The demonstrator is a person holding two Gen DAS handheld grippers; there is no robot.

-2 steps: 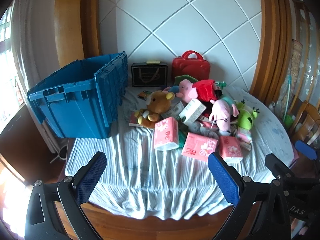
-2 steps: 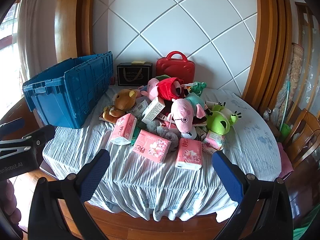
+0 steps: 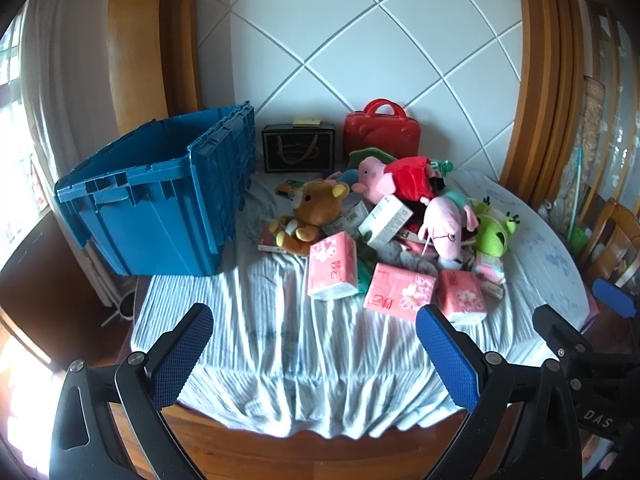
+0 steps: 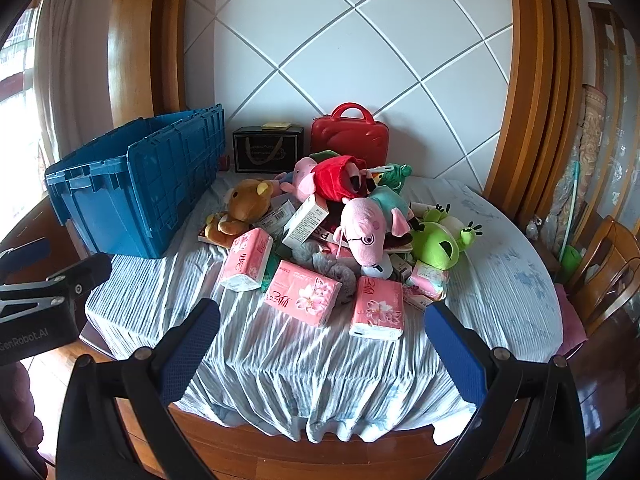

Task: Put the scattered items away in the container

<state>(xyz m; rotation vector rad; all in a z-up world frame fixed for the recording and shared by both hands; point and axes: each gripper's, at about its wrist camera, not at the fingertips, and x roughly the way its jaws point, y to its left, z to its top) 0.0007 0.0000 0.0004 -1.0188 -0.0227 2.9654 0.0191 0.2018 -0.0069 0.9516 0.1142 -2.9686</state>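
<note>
Both claws, left claw (image 3: 314, 350) and right claw (image 4: 322, 346), hang wide apart and hold nothing at the surface (image 3: 280, 340) edge. Ahead of them lie tissue packs (image 3: 332, 266) and plush toys (image 4: 362, 230), heaped outside the blue crate (image 3: 160, 204) beyond the left claw; its inside is hidden.

Three pink tissue packs (image 4: 303, 298); two pig plushes (image 4: 366, 228); one bear (image 4: 244, 210); one blue crate (image 3: 160, 204)

Bright daylight from left window, glare there, fisheye-bent edges, dark corners
</note>
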